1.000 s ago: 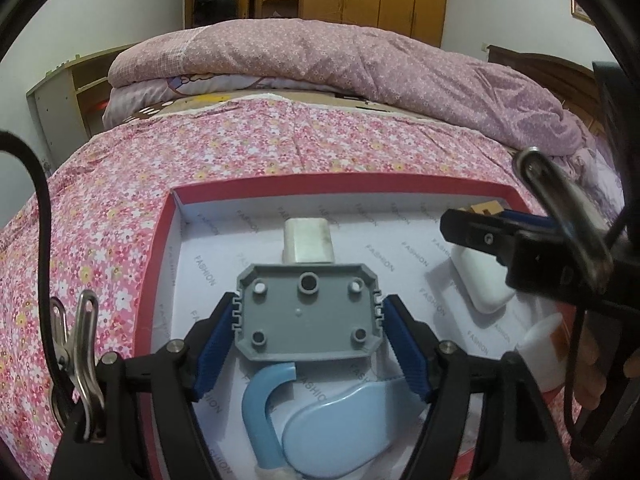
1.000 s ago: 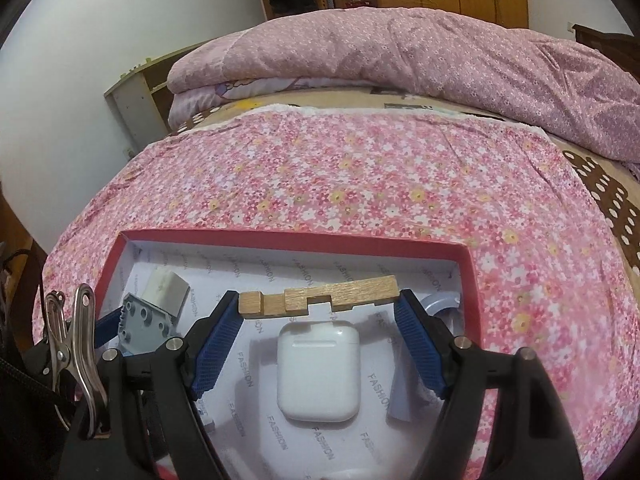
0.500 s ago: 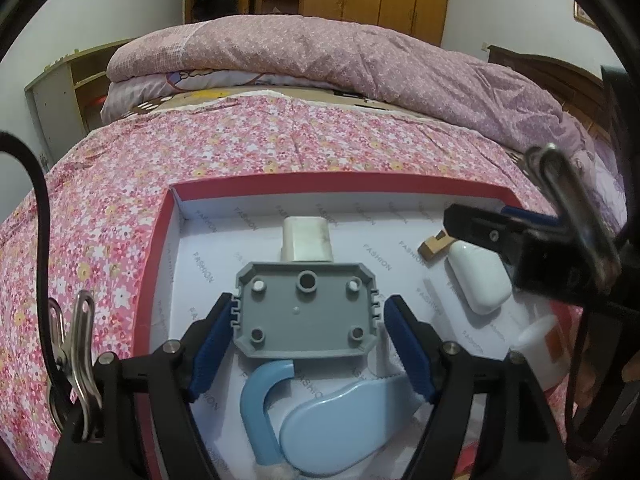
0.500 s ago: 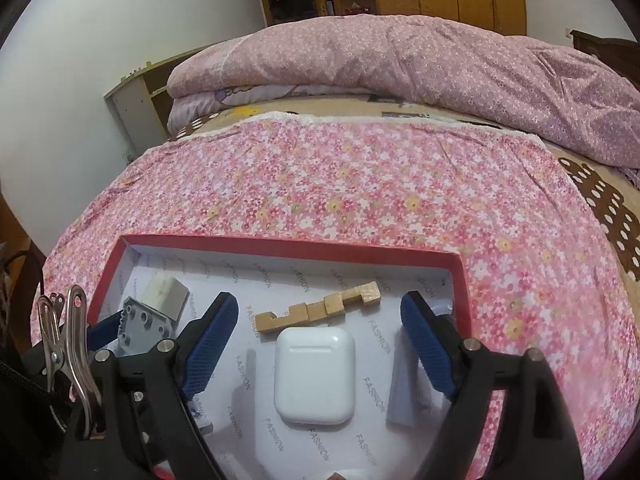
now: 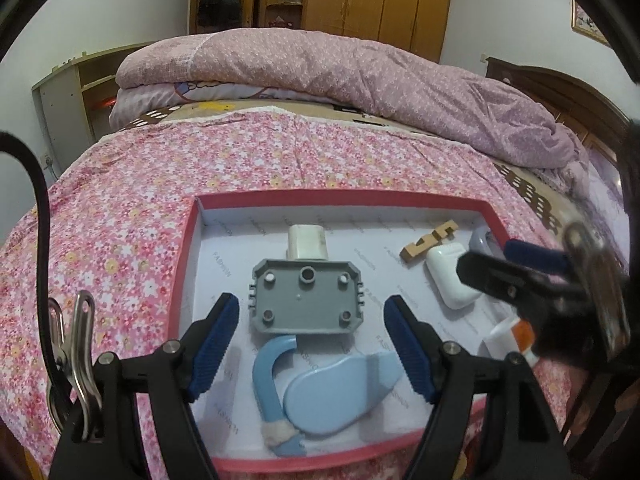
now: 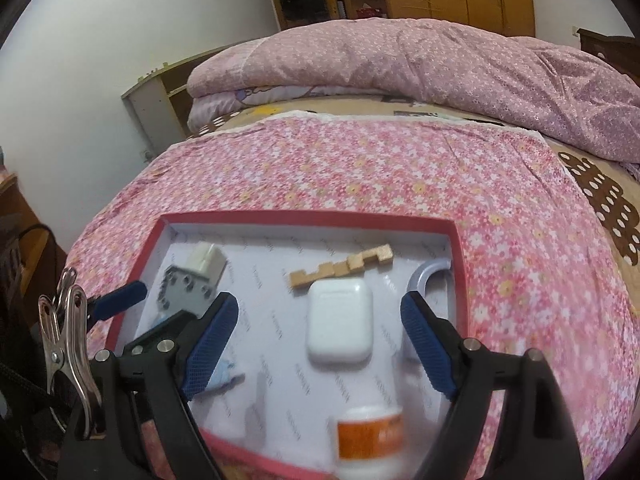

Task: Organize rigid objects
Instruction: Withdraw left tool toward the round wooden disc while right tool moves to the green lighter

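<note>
A pink floral sheet [image 5: 168, 184] covered the bed; a folded pink quilt [image 6: 420, 60] lay behind it, before wooden wardrobes [image 5: 384, 0] and a shelf [image 5: 72, 92].

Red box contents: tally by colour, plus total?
White: 3 (charger cube, earbud case, orange-labelled bottle)
Grey: 2 (plastic plate, curved piece)
Light blue: 1 (handled tool)
Wood: 1 (notched block)
Total: 7
</note>
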The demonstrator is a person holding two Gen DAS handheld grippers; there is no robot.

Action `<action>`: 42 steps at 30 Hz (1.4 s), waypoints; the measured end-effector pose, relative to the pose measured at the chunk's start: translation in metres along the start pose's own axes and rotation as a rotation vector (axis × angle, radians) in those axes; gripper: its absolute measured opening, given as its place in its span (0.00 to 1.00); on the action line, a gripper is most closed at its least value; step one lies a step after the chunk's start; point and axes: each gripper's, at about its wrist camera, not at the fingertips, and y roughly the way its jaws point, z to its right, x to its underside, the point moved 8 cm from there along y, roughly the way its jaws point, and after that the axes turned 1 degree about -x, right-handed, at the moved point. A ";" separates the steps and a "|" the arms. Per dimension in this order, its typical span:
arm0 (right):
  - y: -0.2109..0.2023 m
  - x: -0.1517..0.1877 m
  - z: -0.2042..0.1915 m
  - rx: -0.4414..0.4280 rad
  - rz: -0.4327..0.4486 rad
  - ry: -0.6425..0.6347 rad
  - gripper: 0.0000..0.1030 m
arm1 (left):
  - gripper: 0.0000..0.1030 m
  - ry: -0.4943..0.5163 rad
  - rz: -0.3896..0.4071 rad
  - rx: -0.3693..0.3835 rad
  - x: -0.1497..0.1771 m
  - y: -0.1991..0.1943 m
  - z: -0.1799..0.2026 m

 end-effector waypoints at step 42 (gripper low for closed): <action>-0.071 0.159 0.021 0.042 -0.090 0.010 0.83 | 0.76 0.064 -0.067 0.063 0.079 -0.053 0.024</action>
